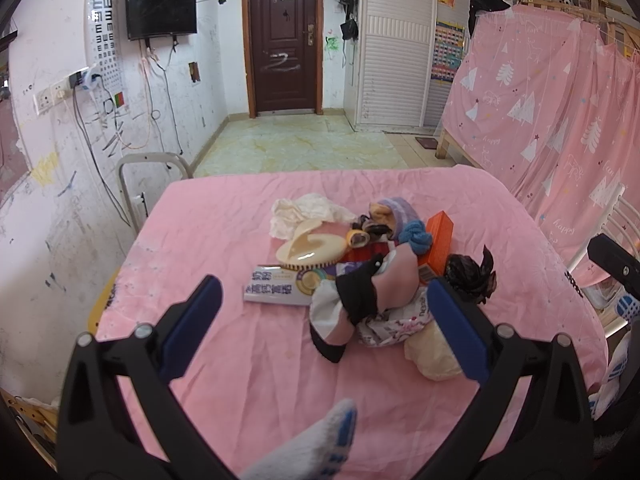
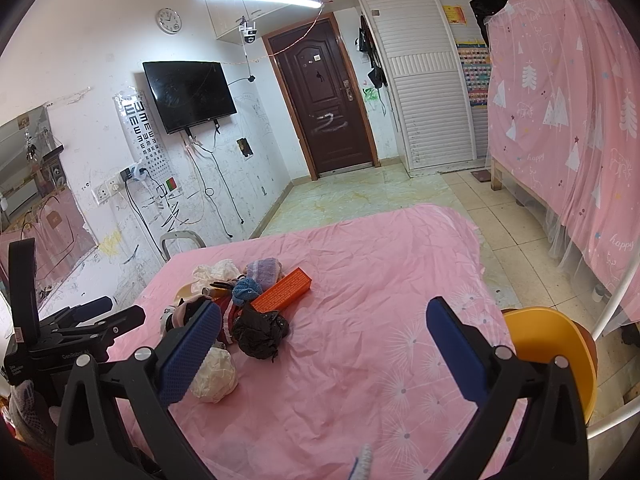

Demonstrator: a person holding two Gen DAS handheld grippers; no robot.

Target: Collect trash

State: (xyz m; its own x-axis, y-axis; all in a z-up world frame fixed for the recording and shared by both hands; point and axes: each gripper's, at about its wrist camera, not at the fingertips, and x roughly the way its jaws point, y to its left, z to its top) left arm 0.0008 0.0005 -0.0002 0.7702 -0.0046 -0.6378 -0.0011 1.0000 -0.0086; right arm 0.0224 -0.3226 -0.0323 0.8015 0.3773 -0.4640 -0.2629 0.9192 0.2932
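A heap of clutter lies on the pink bed [image 1: 224, 216]: a crumpled black plastic bag [image 1: 472, 276] [image 2: 260, 332], a crumpled cream bag [image 1: 432, 356] [image 2: 214, 376], a white wrapper [image 1: 304, 212], an orange box [image 1: 438, 240] [image 2: 286, 290], a white-and-purple carton [image 1: 276, 288], a cream brush [image 1: 312, 250], socks and cloth. My left gripper [image 1: 326, 320] is open, just short of the heap, with nothing between its pads. My right gripper [image 2: 326, 344] is open and empty over bare sheet, right of the heap. The left gripper's body [image 2: 76, 328] shows in the right wrist view.
An orange bin [image 2: 556, 356] stands beside the bed at the right. A metal chair frame [image 1: 148, 176] stands at the bed's far left corner. Pink curtains [image 1: 560, 100] hang on the right. Tiled floor [image 1: 300, 144] leads to a dark door [image 1: 284, 40].
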